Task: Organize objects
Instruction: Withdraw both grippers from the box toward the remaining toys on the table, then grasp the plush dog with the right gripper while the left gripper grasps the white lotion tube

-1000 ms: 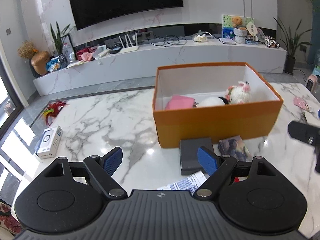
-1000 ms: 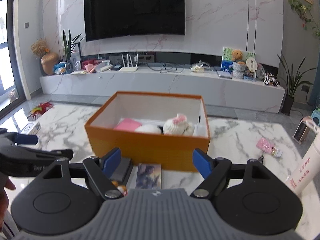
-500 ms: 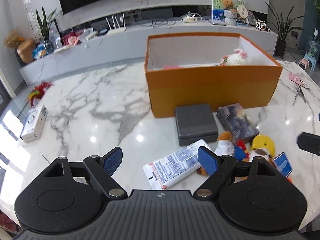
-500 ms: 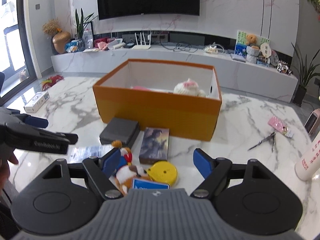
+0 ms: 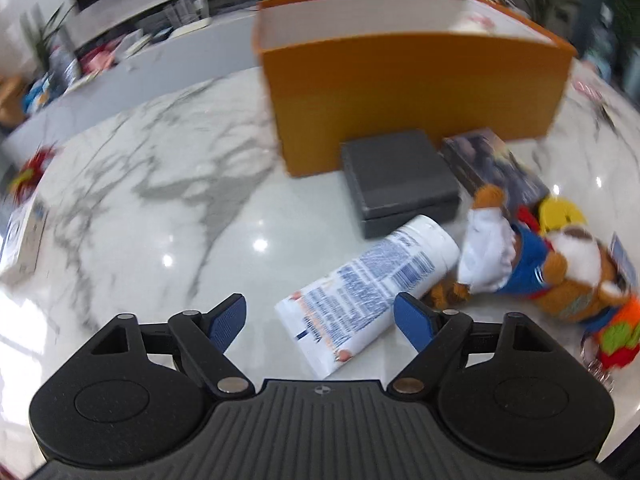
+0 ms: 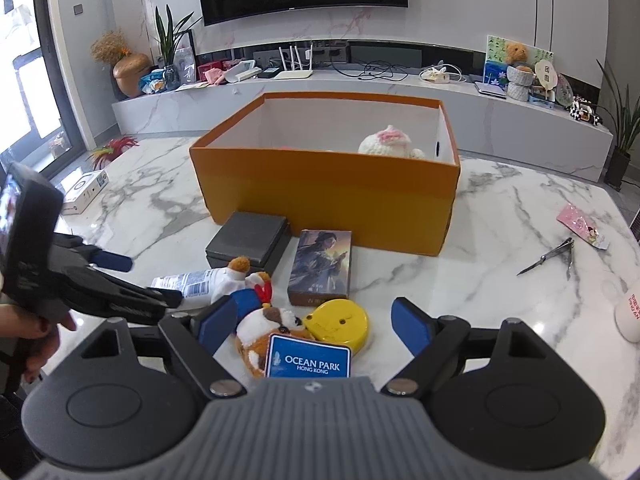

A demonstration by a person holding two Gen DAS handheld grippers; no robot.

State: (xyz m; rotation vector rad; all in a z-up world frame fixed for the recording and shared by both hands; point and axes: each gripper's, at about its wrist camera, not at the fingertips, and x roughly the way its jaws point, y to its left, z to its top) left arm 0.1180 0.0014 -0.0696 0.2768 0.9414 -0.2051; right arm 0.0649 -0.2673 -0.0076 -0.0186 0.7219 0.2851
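An orange box (image 6: 328, 204) stands on the marble table with a white and pink plush (image 6: 390, 142) inside. In front of it lie a dark grey case (image 6: 248, 242), a picture card box (image 6: 322, 266), a white tube (image 5: 368, 288), a plush toy (image 6: 266, 324), a yellow round disc (image 6: 340, 322) and a blue Ocean Park tag (image 6: 308, 362). My left gripper (image 5: 320, 318) is open, low over the table, with the tube's flat end between its fingers. My right gripper (image 6: 306, 326) is open above the plush toy, disc and tag. The left gripper also shows in the right wrist view (image 6: 132, 280).
A white box (image 6: 84, 192) and a red feathery thing (image 6: 114, 148) lie at the table's left. Nail clippers (image 6: 554, 258), a pink packet (image 6: 582, 226) and a white bottle (image 6: 630, 314) lie at the right. A TV shelf with clutter runs behind.
Both grippers have drawn back and dropped toward the near items. The left one has come down around the white tube's end. Both stay open.
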